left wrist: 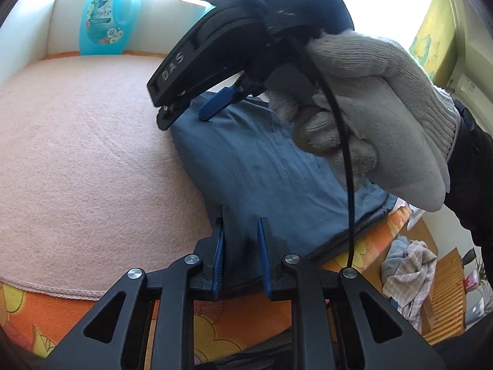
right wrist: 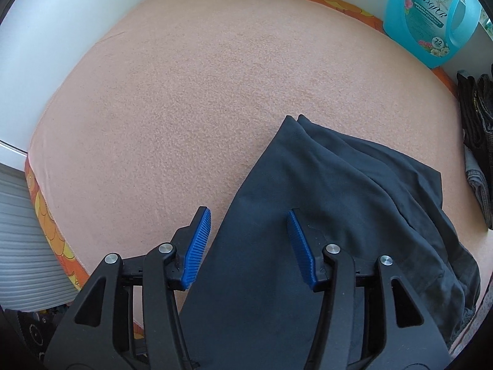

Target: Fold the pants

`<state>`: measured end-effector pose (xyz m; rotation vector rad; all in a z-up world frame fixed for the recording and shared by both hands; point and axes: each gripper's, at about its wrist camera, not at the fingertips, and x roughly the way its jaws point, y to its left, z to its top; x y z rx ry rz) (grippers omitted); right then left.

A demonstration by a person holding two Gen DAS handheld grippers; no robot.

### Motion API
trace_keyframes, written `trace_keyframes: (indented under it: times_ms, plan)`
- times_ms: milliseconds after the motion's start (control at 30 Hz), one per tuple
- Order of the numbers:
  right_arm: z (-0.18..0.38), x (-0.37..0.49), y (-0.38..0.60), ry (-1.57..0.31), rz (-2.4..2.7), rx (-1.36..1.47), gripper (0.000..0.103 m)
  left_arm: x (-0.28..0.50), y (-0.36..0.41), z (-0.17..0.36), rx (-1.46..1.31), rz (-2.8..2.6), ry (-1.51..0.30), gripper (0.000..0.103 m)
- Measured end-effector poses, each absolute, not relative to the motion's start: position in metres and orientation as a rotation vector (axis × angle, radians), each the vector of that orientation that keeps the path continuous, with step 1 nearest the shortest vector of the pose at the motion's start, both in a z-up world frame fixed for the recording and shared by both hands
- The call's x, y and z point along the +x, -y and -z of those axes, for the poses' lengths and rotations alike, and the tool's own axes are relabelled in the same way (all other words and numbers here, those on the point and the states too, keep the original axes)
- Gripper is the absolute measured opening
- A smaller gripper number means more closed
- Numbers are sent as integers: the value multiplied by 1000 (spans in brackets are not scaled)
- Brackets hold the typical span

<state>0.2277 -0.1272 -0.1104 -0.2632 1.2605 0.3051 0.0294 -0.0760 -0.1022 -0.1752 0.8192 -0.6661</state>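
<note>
Pink blanket (right wrist: 191, 92) under dark pants (right wrist: 323, 191); right gripper (right wrist: 249, 240) open above.

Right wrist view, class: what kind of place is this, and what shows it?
Probably a home laundry-folding spot: dark pants on a pink blanket, a blue laundry detergent bottle by the wall.
</note>
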Motion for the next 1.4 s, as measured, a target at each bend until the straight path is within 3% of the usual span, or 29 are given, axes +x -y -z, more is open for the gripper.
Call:
trace_keyframes:
  times_ms: [100,200,267,300,367,400,433,467,1000,1400]
  plan:
    - [118,229,126,-1293,-287,-279,54,26,81,99,-146,656,-799,17]
    - [121,231,134,-1306,-272,-251,40,27,84,102,-138,633,-797,18]
    - [118,231,141,-1311,-278,-214,33,32,81,106,-149,612,-813,41]
    - [117,231,144,-1314,-284,-197,24,33,79,109,-160,602,-820,43]
    - [113,231,151,-1315,-300,-161,16,36,80,112,-179,624,-833,41]
    - [110,230,153,-1310,-303,-152,14,36,81,113,-190,637,-834,34]
    - [108,229,155,-1304,-308,-141,11,36,82,114,-193,643,-833,16]
    - [105,229,158,-1297,-313,-126,9,36,83,113,-190,648,-824,10]
    - [18,167,261,-1041,-346,72,4,25,134,59,-154,836,-671,7]
    - [6,136,422,-936,-148,231,3,16,241,39,-62,1064,-632,7]
